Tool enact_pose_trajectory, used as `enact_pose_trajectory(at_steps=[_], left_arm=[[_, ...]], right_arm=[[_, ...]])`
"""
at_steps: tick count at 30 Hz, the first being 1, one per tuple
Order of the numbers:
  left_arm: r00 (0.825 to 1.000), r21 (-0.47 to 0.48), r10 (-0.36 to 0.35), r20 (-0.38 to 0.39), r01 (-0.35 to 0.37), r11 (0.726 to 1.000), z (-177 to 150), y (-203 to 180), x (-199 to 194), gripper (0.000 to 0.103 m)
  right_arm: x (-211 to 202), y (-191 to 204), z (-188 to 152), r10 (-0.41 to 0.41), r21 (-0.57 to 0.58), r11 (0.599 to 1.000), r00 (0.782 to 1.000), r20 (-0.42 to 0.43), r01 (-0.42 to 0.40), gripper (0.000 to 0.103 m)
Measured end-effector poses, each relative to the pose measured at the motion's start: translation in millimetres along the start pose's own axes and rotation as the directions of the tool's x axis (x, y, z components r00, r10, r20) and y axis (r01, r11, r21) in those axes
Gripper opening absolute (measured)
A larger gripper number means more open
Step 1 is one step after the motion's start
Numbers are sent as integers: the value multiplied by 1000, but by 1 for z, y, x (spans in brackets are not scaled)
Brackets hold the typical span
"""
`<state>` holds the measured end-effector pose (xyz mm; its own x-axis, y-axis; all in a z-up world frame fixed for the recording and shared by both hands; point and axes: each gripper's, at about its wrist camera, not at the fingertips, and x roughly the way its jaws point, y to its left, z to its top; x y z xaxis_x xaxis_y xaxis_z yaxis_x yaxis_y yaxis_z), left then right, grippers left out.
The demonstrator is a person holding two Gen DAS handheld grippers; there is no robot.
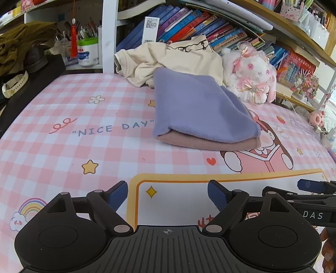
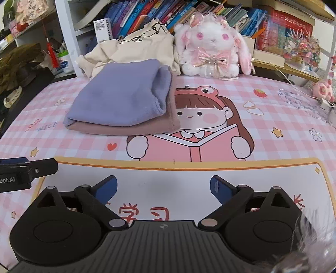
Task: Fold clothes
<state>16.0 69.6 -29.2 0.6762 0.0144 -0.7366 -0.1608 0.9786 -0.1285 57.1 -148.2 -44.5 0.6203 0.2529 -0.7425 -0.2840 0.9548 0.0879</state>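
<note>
A folded lavender garment lies on top of a folded dusty-pink one on the pink checked desk mat. Behind them a crumpled cream shirt leans against the books. My left gripper is open over the mat's near part, nothing between its blue pads. My right gripper is open too, empty, well short of the stack. Each gripper's finger shows at the other view's edge, the right one and the left one.
A white and pink plush rabbit sits at the back beside the clothes. Rows of books fill the shelf behind. A white jar of pens, a watch and dark clutter stand at the left.
</note>
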Motion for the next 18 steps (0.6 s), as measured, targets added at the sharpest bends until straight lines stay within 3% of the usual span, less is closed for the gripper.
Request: enact_pose_trajectory(at_steps=[15,18], left_arm=[[999,21,32,-26,-31,999,1,-1,4,88],[999,22,38,-37,-37,999,1,-1,6,92]], right_arm=[[1,4,-1,11,-7,1000,1000,-11,-11,97],[2,5,0,12,-9,1000,1000,-11,-12,97]])
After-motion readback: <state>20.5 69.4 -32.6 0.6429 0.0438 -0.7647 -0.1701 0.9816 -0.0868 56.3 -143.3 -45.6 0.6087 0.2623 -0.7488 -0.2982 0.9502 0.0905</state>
